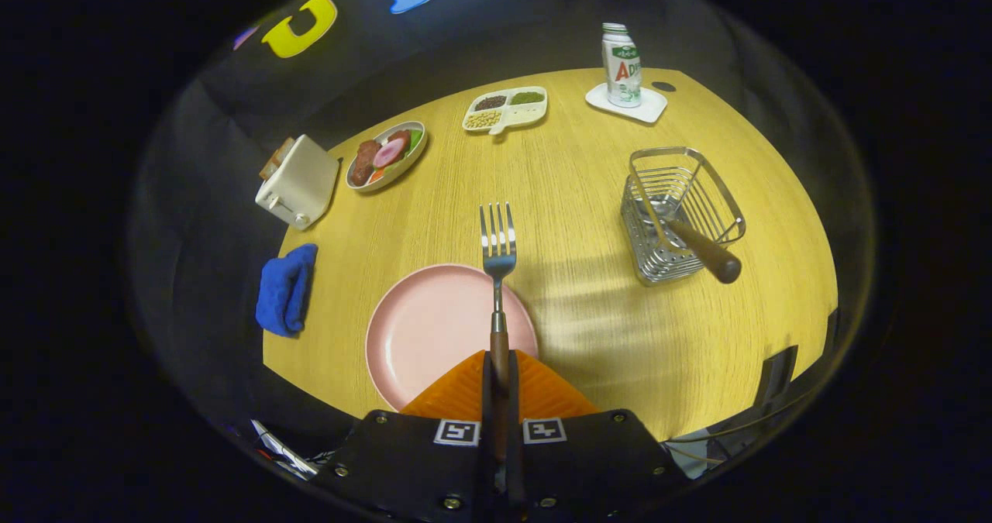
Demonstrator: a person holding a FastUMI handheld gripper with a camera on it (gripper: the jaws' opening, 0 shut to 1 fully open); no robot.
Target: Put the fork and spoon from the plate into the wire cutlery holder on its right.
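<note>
My gripper point(500, 376) is shut on the brown handle of the fork point(497, 248). The fork points straight ahead, its tines past the far rim of the pink plate point(422, 329), and it is lifted above the plate. The plate lies bare just ahead of and under my fingers. To the right stands the wire cutlery holder point(680, 213) on the wooden table. A brown-handled utensil point(701, 250), probably the spoon, leans in it with the handle sticking out over the near rim.
A blue cloth point(287, 289) lies left of the plate at the table's edge. Farther back are a white toaster point(298, 182), a bowl of food point(387, 155), a divided dish of beans point(505, 108), and a bottle point(622, 66) on a white coaster.
</note>
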